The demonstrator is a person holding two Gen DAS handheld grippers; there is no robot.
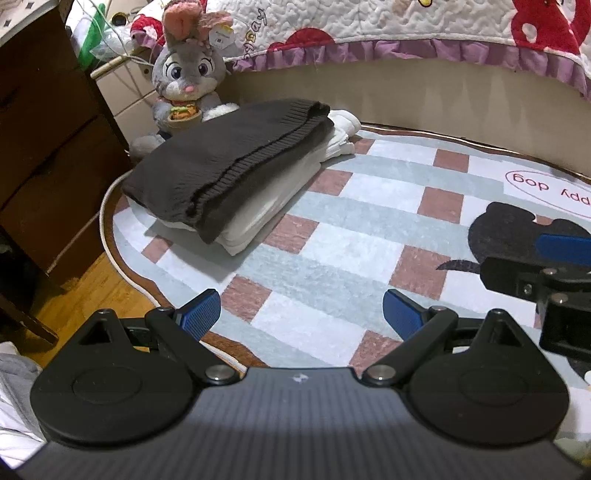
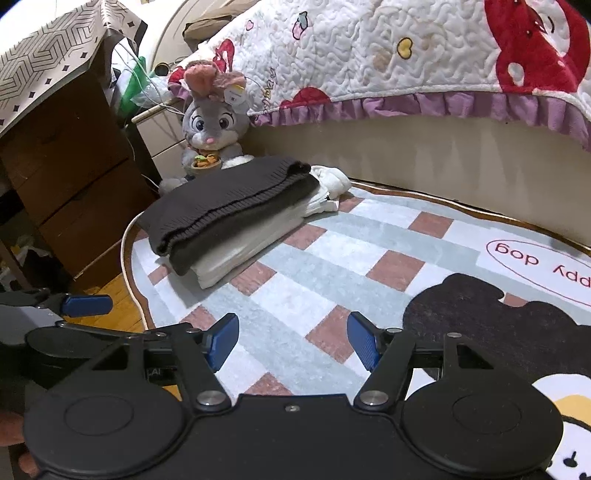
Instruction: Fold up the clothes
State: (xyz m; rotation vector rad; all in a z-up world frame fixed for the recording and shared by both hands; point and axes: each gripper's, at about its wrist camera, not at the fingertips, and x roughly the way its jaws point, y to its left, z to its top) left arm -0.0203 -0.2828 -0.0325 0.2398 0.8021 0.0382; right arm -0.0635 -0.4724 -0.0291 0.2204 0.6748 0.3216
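A folded dark brown knit sweater [image 1: 225,162] lies on top of folded white clothes [image 1: 266,214] at the far left of the checked rug [image 1: 332,251]. The stack also shows in the right wrist view, sweater [image 2: 229,206] over the white clothes [image 2: 240,254]. My left gripper [image 1: 301,314] is open and empty, held above the rug short of the stack. My right gripper [image 2: 293,341] is open and empty, also above the rug [image 2: 332,266]. The right gripper's finger shows at the right edge of the left wrist view [image 1: 561,245].
A grey plush rabbit [image 1: 188,85] sits behind the stack against the bed base [image 1: 443,107], under a quilted bedspread [image 1: 406,22]. A brown wooden cabinet [image 1: 48,147] stands at the left on wood floor [image 1: 88,291]. Grey and white cloth [image 1: 14,398] lies at the lower left.
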